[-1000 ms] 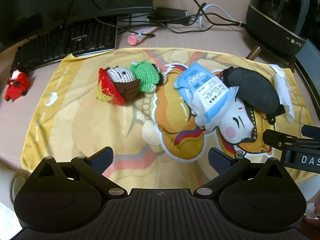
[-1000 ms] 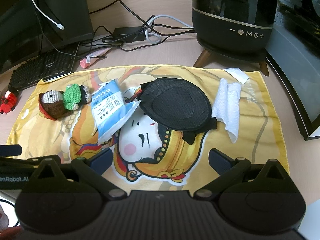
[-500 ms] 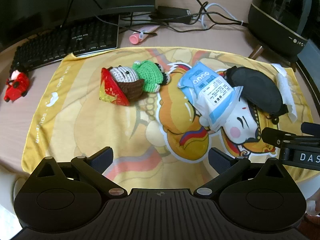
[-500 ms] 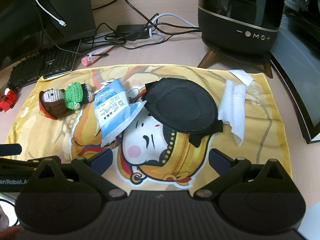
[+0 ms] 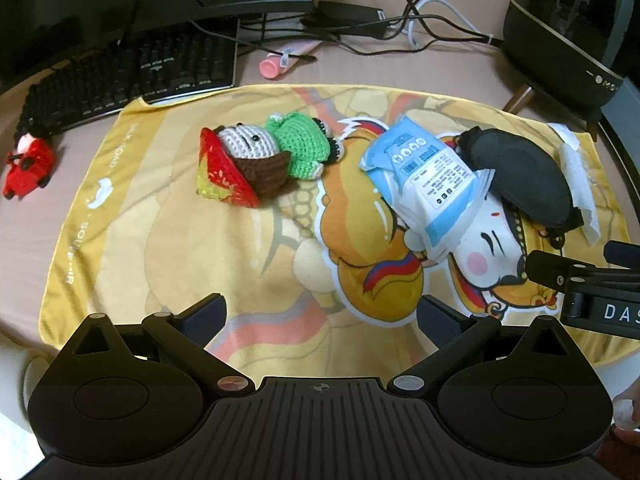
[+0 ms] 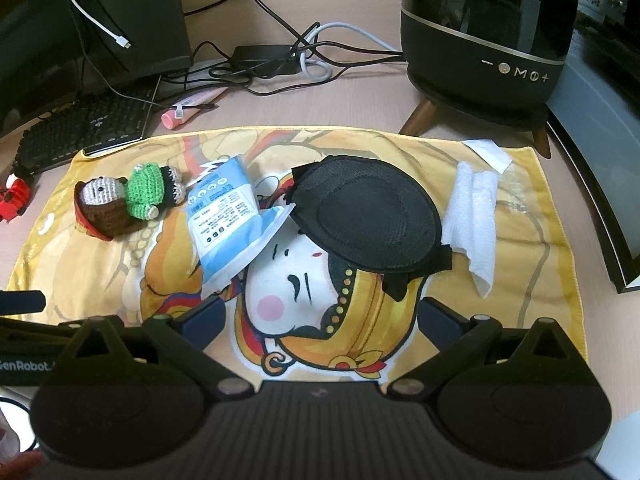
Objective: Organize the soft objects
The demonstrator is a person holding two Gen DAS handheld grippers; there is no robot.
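- A light wooden desk [image 6: 352, 104] fills both views.
- Behind its middle lies a tangle of cables [image 6: 276, 60].
- Left of the cables sits a black keyboard [image 5: 132, 76].
- Right of them stands a dark rounded appliance [image 6: 488, 28] on wooden legs.

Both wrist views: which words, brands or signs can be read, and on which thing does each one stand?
"DAS", cut off by the frame edge: on the right tool, seen from the left wrist.
"enRobot.", start cut off: on the left tool, seen from the right wrist.
"– M +" signs: on the black speaker.
Blue packet: print too small.
Yellow cloth: edge lettering blurred.
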